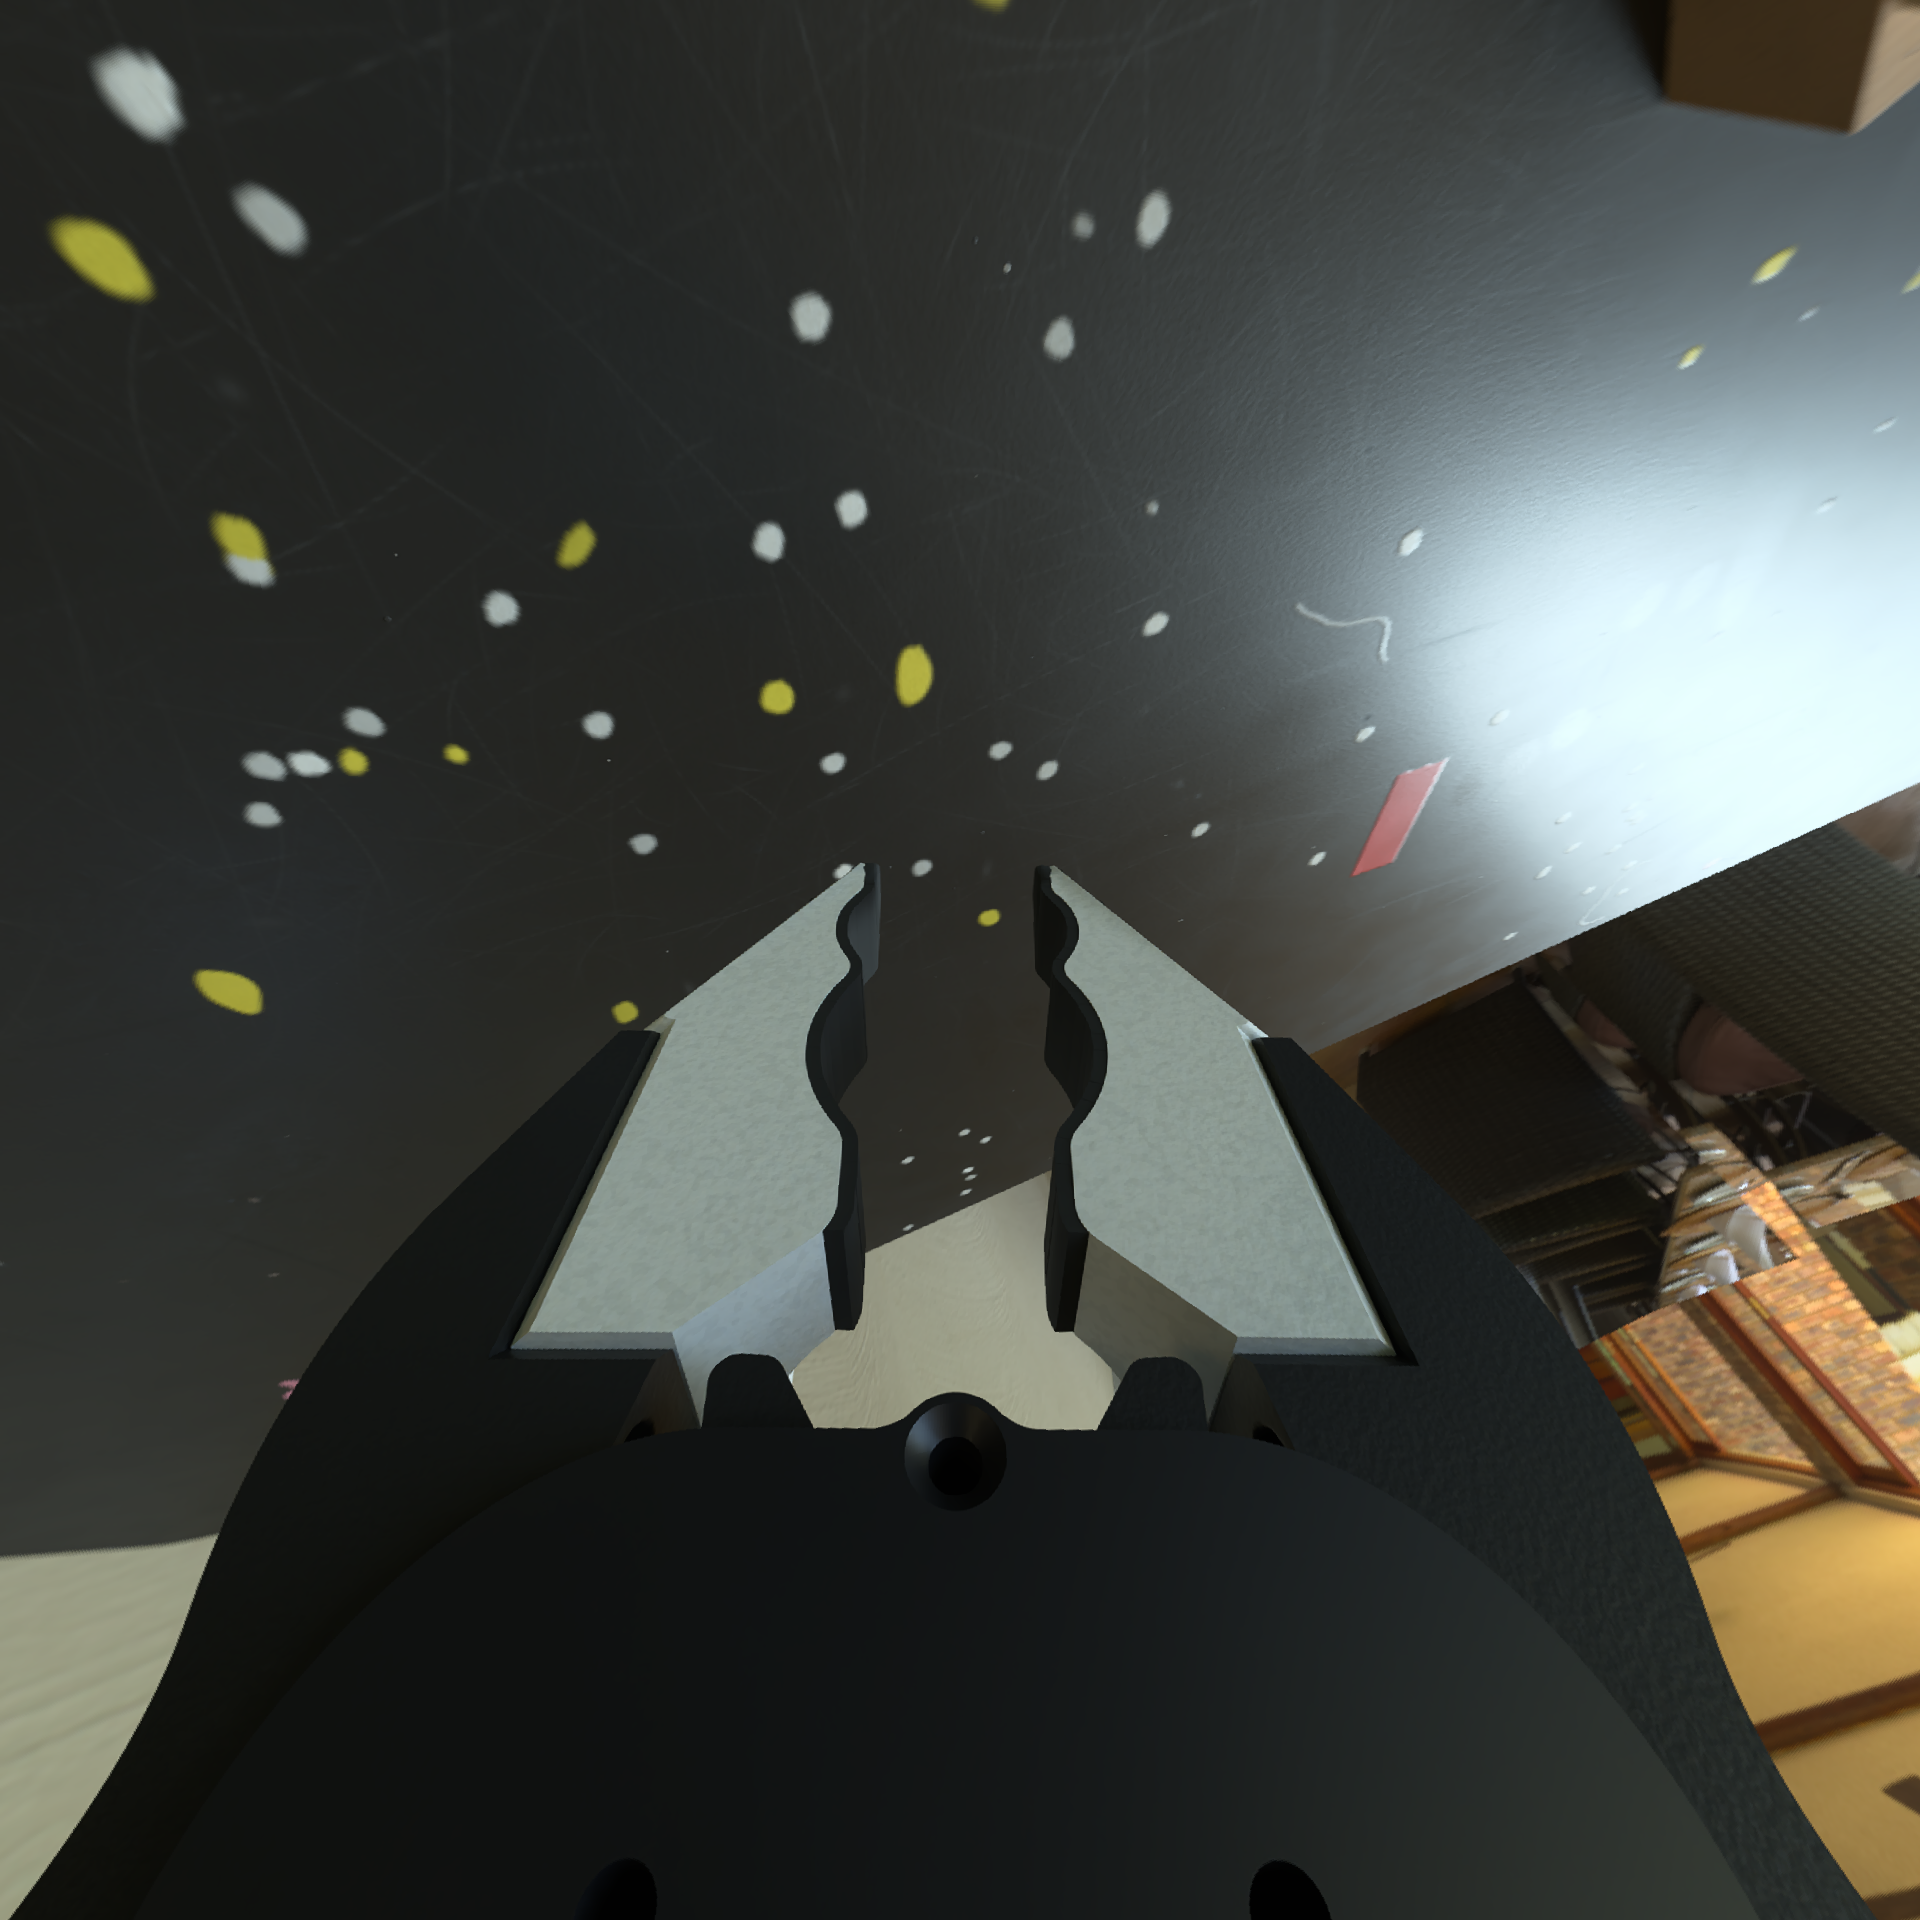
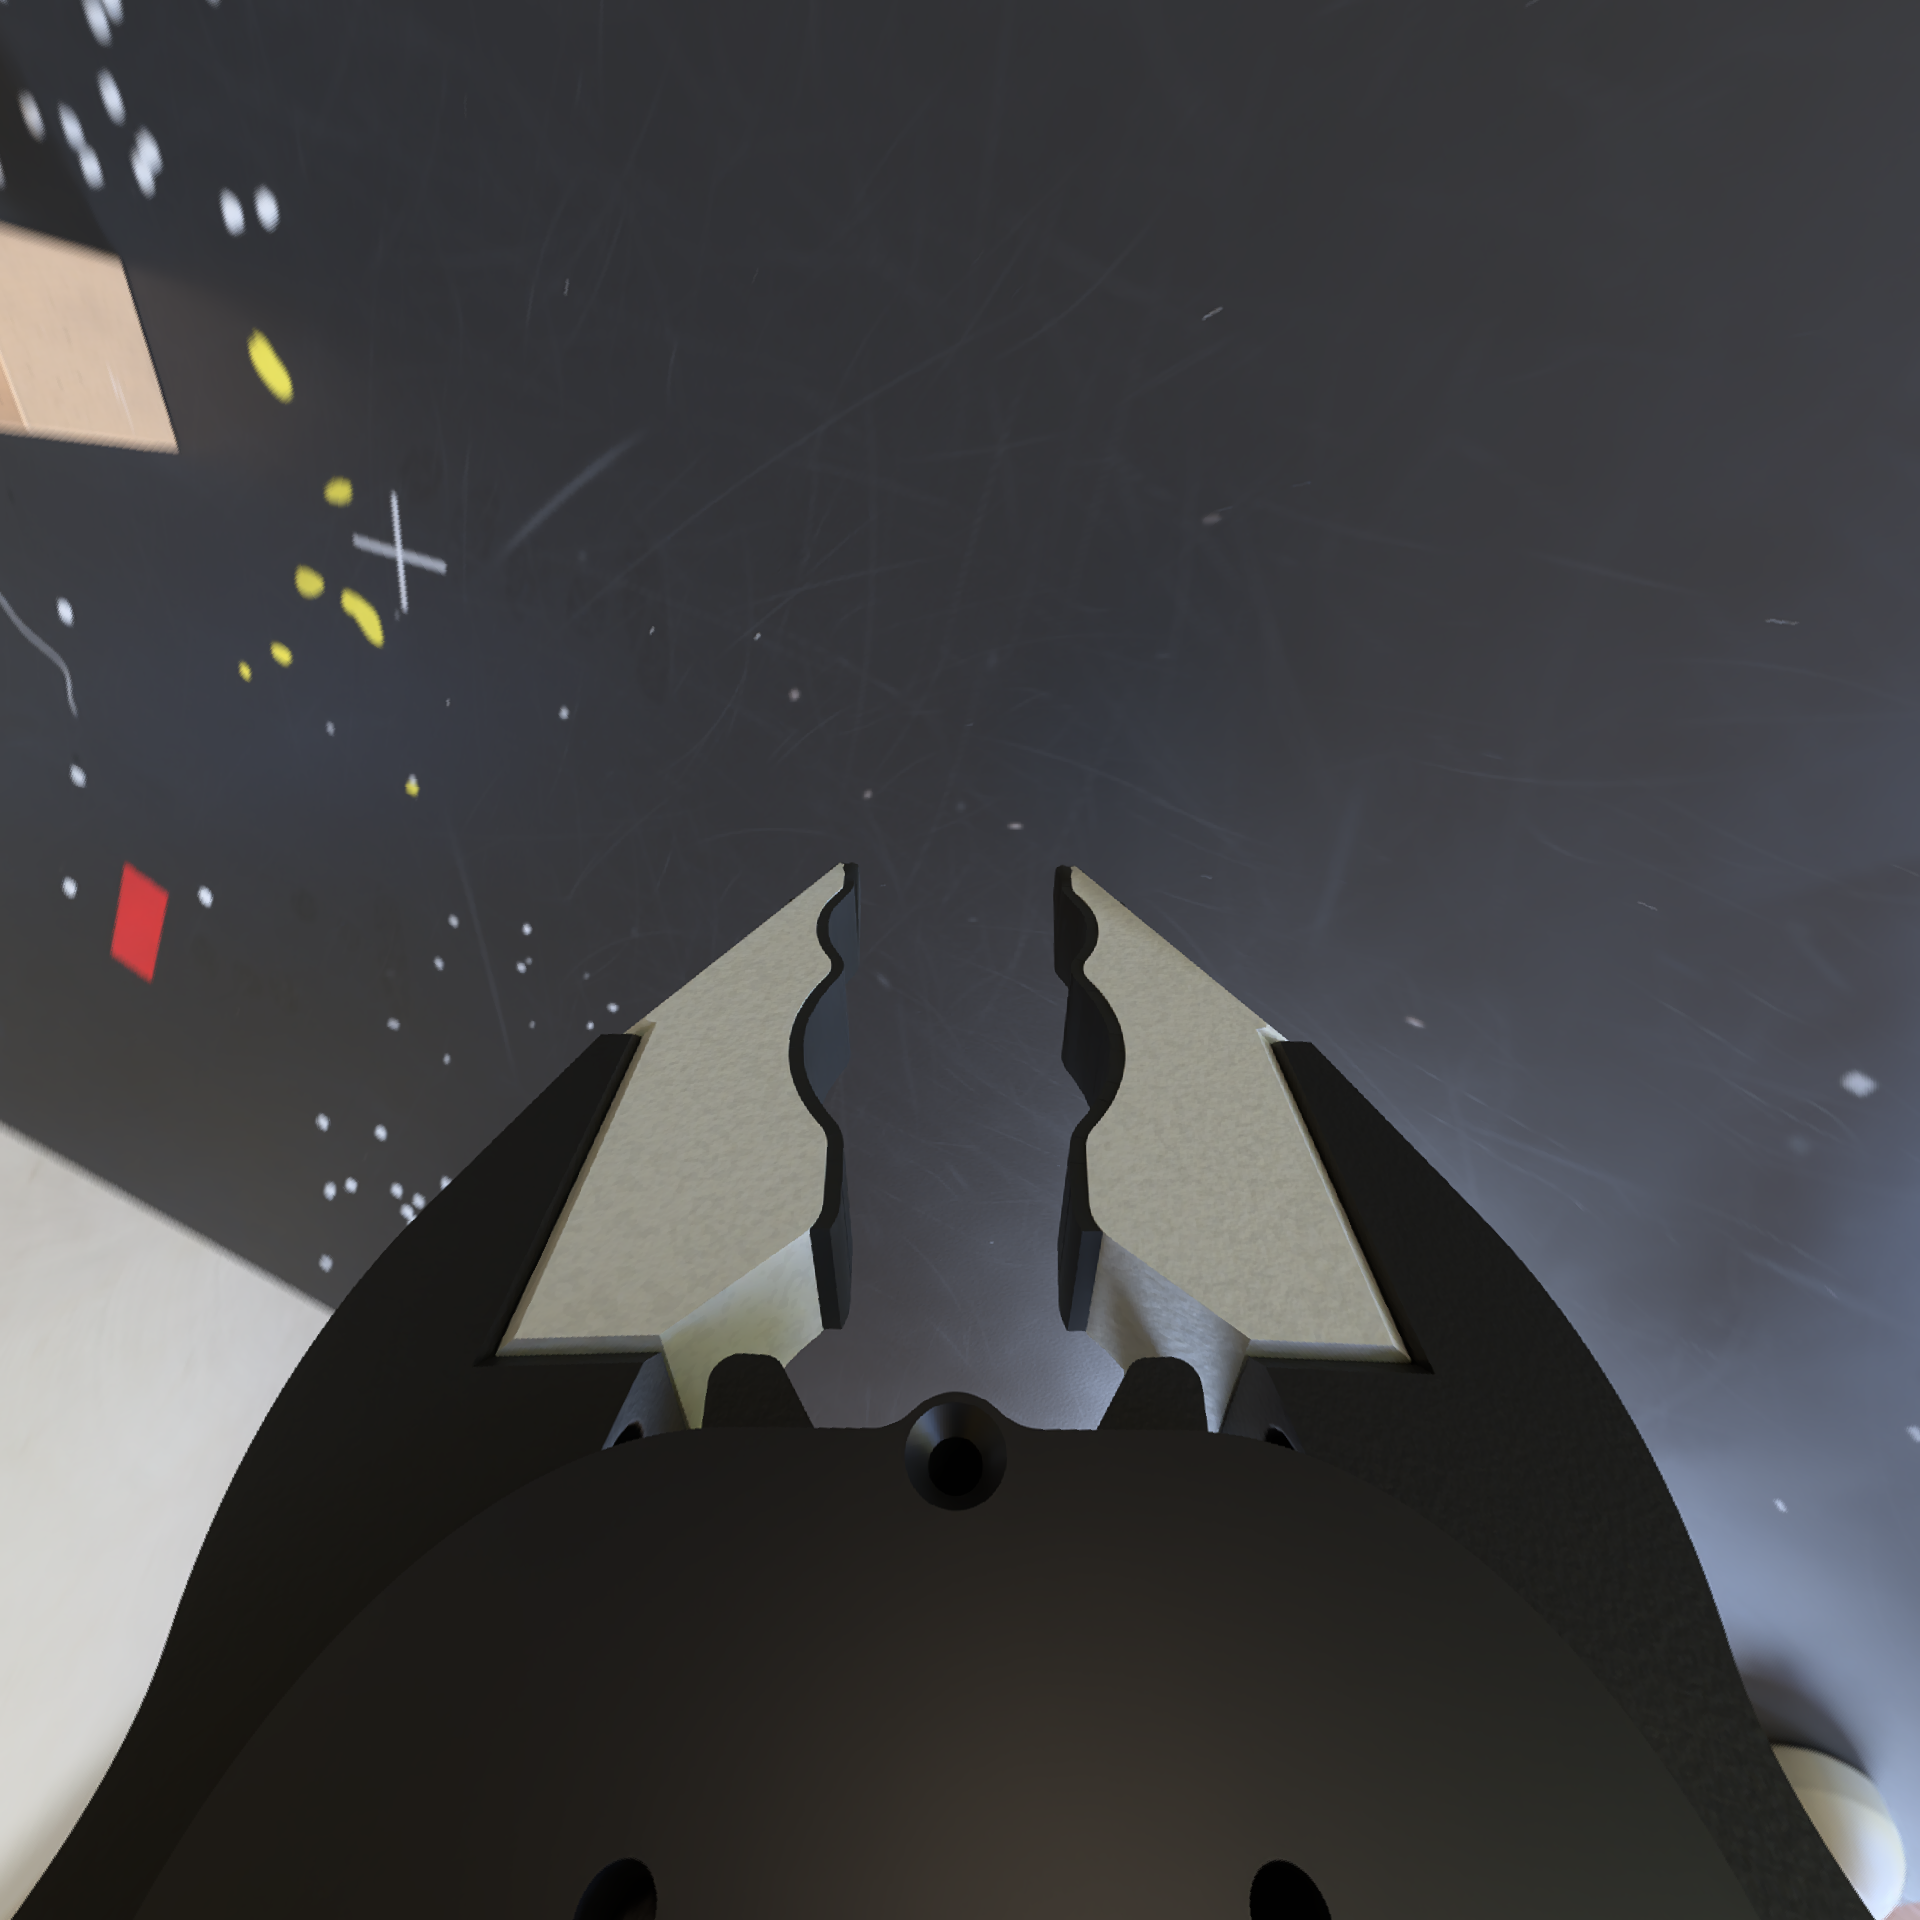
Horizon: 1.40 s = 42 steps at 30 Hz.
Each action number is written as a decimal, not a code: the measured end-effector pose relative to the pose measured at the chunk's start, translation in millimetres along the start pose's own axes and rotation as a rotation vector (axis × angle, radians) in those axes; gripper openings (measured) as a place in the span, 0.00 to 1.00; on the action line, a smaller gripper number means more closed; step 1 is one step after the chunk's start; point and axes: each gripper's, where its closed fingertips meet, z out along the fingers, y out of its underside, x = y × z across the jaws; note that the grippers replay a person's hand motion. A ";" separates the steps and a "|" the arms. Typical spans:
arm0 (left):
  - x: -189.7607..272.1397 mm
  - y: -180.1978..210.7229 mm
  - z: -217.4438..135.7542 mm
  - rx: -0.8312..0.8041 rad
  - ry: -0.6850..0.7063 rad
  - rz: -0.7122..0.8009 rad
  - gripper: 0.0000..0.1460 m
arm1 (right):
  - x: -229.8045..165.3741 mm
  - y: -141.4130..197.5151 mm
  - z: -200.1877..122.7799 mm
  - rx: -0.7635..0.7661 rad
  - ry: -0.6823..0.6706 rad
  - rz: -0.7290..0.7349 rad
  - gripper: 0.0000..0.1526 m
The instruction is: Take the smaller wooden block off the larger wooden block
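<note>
A wooden block shows only as a brown corner at the top right edge of the left wrist view, far from my left gripper, which is open and empty over the dark speckled table. In the right wrist view a light wooden block lies cut off at the left edge, far up and left of my right gripper, which is open and empty. I cannot tell which block is the smaller one or whether one sits on the other.
The dark table is dotted with white and yellow paint spots. A small red rectangle lies on it, also in the right wrist view. The table edge runs at lower right, with a room beyond.
</note>
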 end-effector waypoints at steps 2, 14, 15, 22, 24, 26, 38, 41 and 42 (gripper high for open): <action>1.7 -1.2 -7.9 0.050 0.019 -0.003 0.22 | 10.3 -1.9 -24.2 0.095 0.088 0.041 0.26; -5.4 33.9 -114.9 0.681 -0.003 -0.003 0.27 | -233.6 -36.3 -148.0 1.012 -0.239 -0.731 0.50; -4.8 37.2 -123.7 0.733 -0.004 -0.001 0.26 | -255.2 -36.6 -136.5 0.962 -0.339 -0.755 0.50; -3.6 51.3 -160.2 0.944 -0.077 -0.041 0.25 | -253.0 -83.0 -10.9 0.260 -0.283 -0.489 0.45; -4.5 51.0 -162.3 0.953 -0.090 -0.055 0.25 | -242.8 -95.3 5.5 0.197 -0.236 -0.388 0.43; -3.0 49.1 -162.8 0.951 -0.085 -0.041 0.26 | -240.1 -98.1 21.1 0.117 -0.234 -0.278 0.41; 22.5 47.9 -159.7 0.926 -0.079 0.093 0.27 | -240.8 -79.2 89.6 -0.206 -0.028 -0.085 0.36; 27.8 48.6 -161.6 0.938 -0.073 0.120 0.27 | -240.2 -83.2 93.9 -0.205 0.002 -0.065 0.35; 29.2 48.8 -162.2 0.944 -0.070 0.125 0.27 | -239.9 -84.3 94.5 -0.203 0.002 -0.050 0.33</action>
